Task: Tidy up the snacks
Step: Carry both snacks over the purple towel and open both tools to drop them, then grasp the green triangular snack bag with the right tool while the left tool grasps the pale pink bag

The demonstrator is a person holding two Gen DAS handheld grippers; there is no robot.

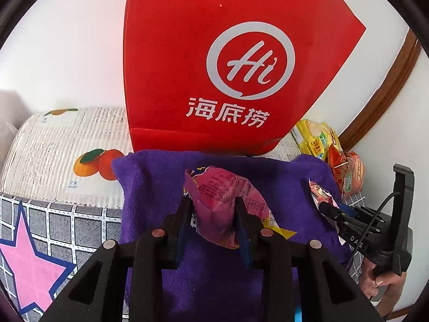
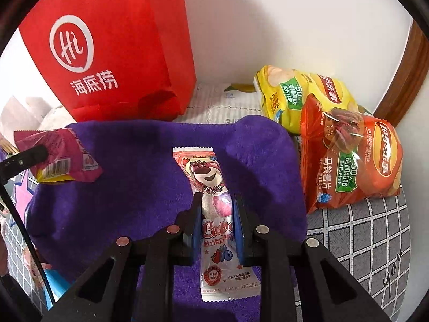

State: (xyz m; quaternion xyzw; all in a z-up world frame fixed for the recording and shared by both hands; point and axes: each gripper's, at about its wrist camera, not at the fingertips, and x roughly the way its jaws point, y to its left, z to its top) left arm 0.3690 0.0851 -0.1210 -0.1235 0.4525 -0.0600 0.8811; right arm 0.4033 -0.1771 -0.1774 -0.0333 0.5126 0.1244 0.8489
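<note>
Left claw (image 1: 213, 201), right claw (image 2: 217, 205) clamped, tilted down.

**Two wrist cameras, both angled down over the purple towel**

Each fisheye looks forward and steeply down along its own jaws, close above the purple towel (image 1: 214, 281). The left wrist view faces the red paper bag (image 1: 228, 61) almost head-on; the right wrist view sits further right, with the chip bags (image 2: 348, 150) near. Both share the towel, the bag, the chip bags, and each catches the other gripper at its edge.

Two chip bags (image 2: 300, 94) (image 2: 354, 158), one pink packet (image 1: 225, 204), one lollipop (image 2: 214, 204), one red bag (image 1: 228, 61), one purple towel (image 2: 128, 166)
</note>
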